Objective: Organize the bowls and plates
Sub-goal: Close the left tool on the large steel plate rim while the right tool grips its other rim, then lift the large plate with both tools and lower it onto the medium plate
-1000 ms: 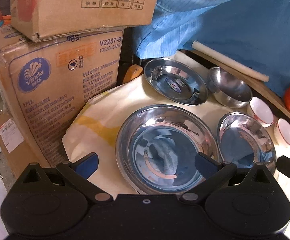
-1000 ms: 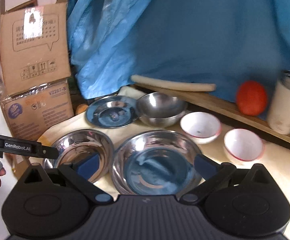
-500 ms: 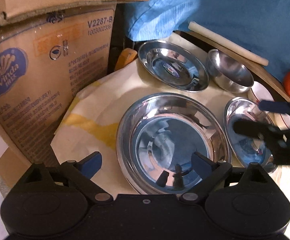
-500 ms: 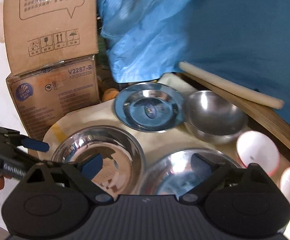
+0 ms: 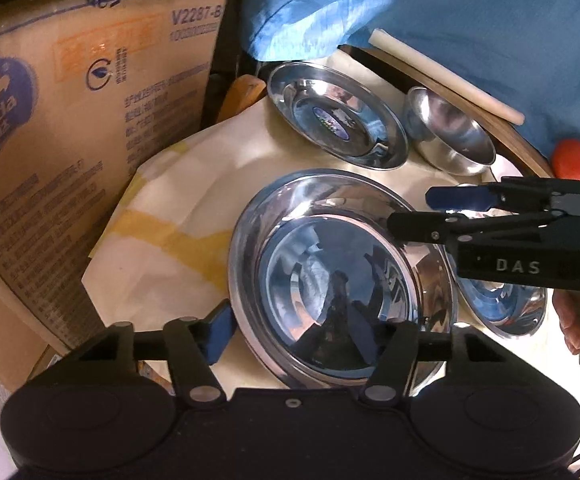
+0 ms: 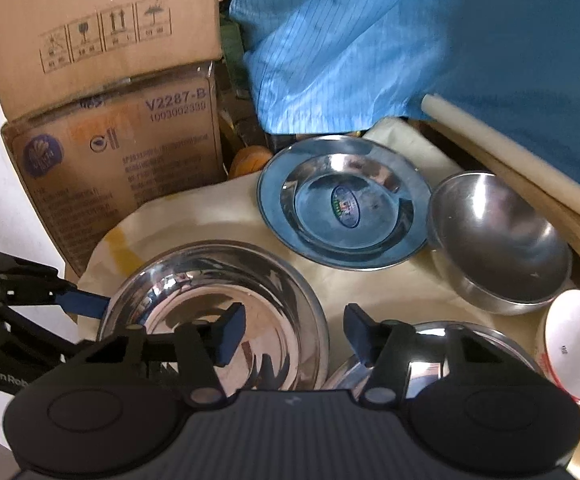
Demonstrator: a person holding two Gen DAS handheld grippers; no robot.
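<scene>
— Where's the big shiny steel basin?
— At the cloth-covered table's left edge. Both grippers' jaws have been closing, half-open, astride its rim: left gripper near, right gripper opposite. Contact's unclear.

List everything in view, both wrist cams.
Left steel dish: 1, silver, front of cloth.
Right steel dish: 1, silver, beside it.
Stickered plate: 1, silver, behind them.
Steel bowl: 1, silver, right of that plate.
White bowls: 2, red-rimmed, far right.
Cloth: 1, cream, yellow stripe.
Cardboard boxes: 2, brown, stacked left.
Blue fabric: 1, draped behind.
Rod: 1, cream, back edge.
Ball: 1, orange-red, back right.
Left gripper: fingers just closing, open, straddling left dish's rim.
Right gripper: fingers just closing, open, over where the dishes meet.
Hand: 1, holding right gripper.
</scene>
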